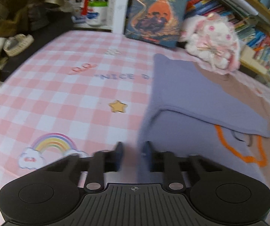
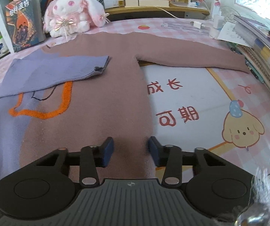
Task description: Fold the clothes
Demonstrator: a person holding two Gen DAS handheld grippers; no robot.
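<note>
With sweater (image 2: pixel 101 86) spread flat on tabletop (image 2: pixel 201 98), hem nearest both grippers, long axis running away toward plush rabbit (image 2: pixel 72 11). Purple sleeve (image 2: pixel 59 69) already folded across chest; mauve sleeve (image 2: pixel 191 60) outstretched, nearer right gripper (image 2: pixel 131 147). Left gripper (image 1: pixel 132 154) fingers clenched on purple hem edge. Right fingers straddling hem, not pinching yet.

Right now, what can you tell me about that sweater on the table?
The sweater is a fuzzy knit, mauve-brown with a lilac side and an orange outline design. It lies flat on the pink checked tablecloth. Its lilac sleeve is folded across the chest; the brown sleeve stretches straight out. The left gripper and right gripper sit at its bottom hem.
</note>
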